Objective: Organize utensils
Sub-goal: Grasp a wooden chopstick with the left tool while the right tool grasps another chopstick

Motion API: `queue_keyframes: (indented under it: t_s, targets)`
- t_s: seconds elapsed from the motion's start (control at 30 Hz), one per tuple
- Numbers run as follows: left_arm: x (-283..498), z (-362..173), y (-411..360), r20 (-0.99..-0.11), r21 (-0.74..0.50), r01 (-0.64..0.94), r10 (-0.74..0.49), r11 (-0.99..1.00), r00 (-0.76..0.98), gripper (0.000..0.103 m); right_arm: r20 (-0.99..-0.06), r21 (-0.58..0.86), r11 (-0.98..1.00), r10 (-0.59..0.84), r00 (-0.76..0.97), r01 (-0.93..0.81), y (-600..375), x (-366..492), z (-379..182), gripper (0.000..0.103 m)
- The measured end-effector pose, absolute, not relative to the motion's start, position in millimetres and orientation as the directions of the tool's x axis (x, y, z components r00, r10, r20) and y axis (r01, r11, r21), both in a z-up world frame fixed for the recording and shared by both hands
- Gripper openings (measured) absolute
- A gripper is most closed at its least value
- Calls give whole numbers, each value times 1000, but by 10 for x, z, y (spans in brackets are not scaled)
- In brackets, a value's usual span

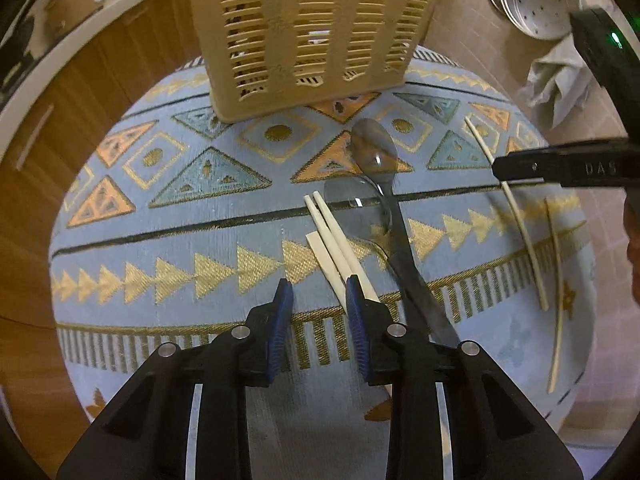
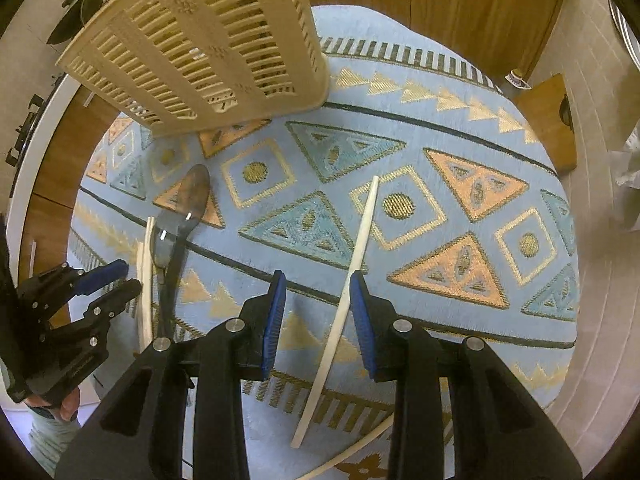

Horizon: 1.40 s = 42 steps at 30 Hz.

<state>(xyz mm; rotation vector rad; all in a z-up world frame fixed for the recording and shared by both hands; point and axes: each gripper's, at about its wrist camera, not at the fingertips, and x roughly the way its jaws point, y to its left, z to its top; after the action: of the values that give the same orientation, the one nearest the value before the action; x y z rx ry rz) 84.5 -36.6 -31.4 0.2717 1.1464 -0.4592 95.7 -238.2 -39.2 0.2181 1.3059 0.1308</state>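
Small round table, covered by a blue patterned cloth [image 1: 208, 240], wood cabinets behind, tiled floor around. A slatted beige basket [image 1: 308, 32] stands on the far side of the cloth, ahead of both claws.

Step in hand, as judged: pick-up phase, nothing lifted yet. All loose utensils are seen flat on the cloth.

Left claw [image 1: 319, 296]: jaws spread, nothing gripped. A bundle of white chopsticks [image 1: 334, 240] lies just right of its centreline, passing under the right fingertip [image 1: 354, 300]; contact cannot be confirmed. A dark spoon [image 1: 376, 156] lies ahead and to the right, bowl toward the basket, handle running back past the right finger. A second, smaller spoon seems tucked under it, blurred.

Right claw [image 2: 318, 292]: jaws spread, nothing gripped. A single white chopstick [image 2: 352, 264] runs between the fingers, close against the right pad [image 2: 362, 312], tip pointing ahead. Another chopstick [image 2: 360, 448] lies below, near the cloth edge, largely hidden by the claw.

Next move, as judged: right claw to be shifted slightly right so the chopstick is centred, lowered to the cloth, then closed; the stick is thin and round, so a slip or roll is likely. After that a lift and a drop into the basket top, which is out of frame in both views.
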Motion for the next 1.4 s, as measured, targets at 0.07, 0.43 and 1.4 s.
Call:
queue_keyframes:
  t_s: [0.07, 0.43, 1.4]
  targets:
    - [840, -298, -407, -919, -11, 488, -201, 873, 339, 27, -942, 234, 972, 219, 256, 32, -2392, 1007, -393, 30]
    - [892, -298, -513, -942, -11, 503, -177, 864, 285, 27, -941, 231, 972, 215, 261, 33, -2424, 1001, -362, 30]
    - [1040, -363, -779, -993, 96, 661, 29, 744, 112, 10, -986, 61, 996, 70, 152, -63, -2047, 1159, -477, 5]
